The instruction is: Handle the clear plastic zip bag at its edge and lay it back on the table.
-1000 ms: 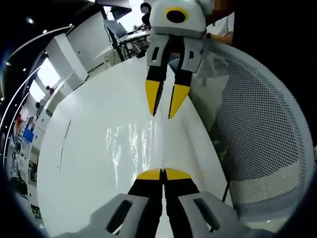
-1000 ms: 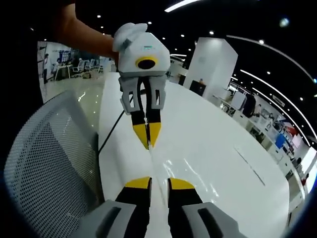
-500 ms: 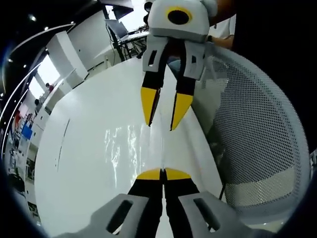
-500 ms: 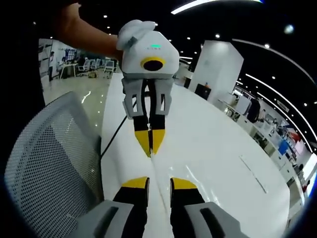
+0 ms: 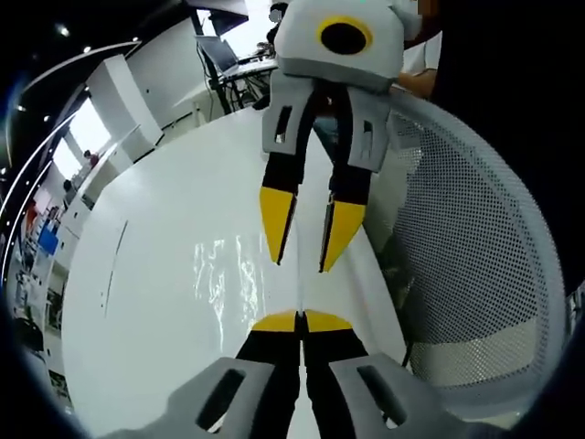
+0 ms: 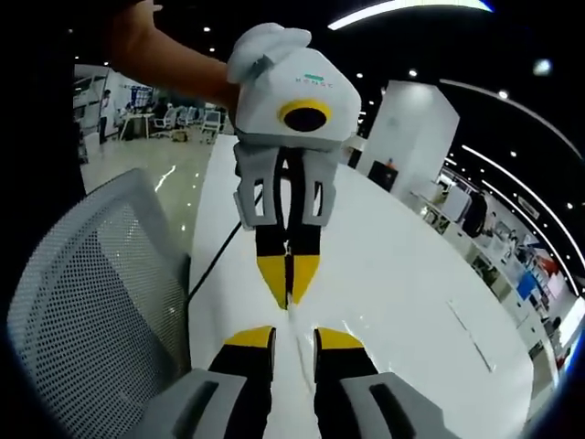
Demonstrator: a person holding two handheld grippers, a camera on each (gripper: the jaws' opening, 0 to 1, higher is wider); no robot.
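The left gripper (image 5: 299, 317) is clenched, its yellow tips pressed together on the near edge of the bag (image 5: 239, 274), a thin line of clear film rising from between them. In the right gripper view the same tool (image 6: 290, 291) comes in from the far side, tips shut on that edge. The bag lies flat on the table (image 5: 155, 210), close to the edge that runs beside the mesh chair (image 5: 475, 247). Only its glints and creases mark it out, and they spread from the pinched edge toward the middle of the tabletop.

The right gripper (image 6: 293, 337) is released, a gap between its tips; in the left gripper view it (image 5: 300, 240) hangs over the same edge with tips parted and nothing between them.

As I judge it, the lay-down is nearly done: one end is let go, the other is yet to be freed. The bag's long axis seems to run along the chair-side edge, from one gripper to the other; its far corners I cannot make out.
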